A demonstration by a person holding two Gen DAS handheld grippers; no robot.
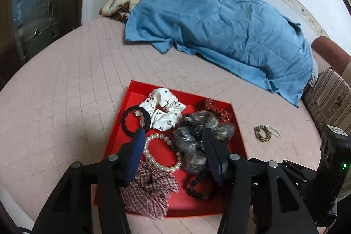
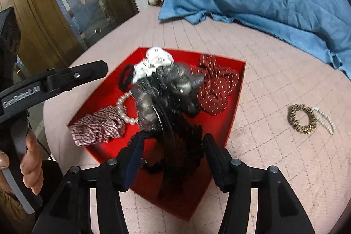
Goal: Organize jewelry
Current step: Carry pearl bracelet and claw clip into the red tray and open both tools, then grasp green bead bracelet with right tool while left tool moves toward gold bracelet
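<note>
With both the left gripper (image 1: 173, 137) and right gripper (image 2: 173, 142) half open and empty over the red tray (image 1: 131, 93), the leopard-print bracelet (image 2: 302, 122) on the bedspread probably goes next, pinched low.

A: How many fabric scrunchies lie in the one shallow red cardboard tray (image 1: 131, 100)?

B: Four: a white printed one (image 1: 163, 112), a dark red one with white flecks (image 2: 216, 89), a grey gauzy one (image 1: 197, 142) and a red-and-white checked one (image 1: 149, 192).

A: And hair ties?

B: Two black ones: a smooth elastic loop (image 1: 133, 122) and a braided band (image 1: 197, 186).

A: Beads?

B: One white pearl bracelet (image 1: 161, 152) in the tray. Outside it, on the pink quilted cover, one leopard-print band (image 2: 302, 121) and one thin pearl strand (image 2: 325, 120).
</note>
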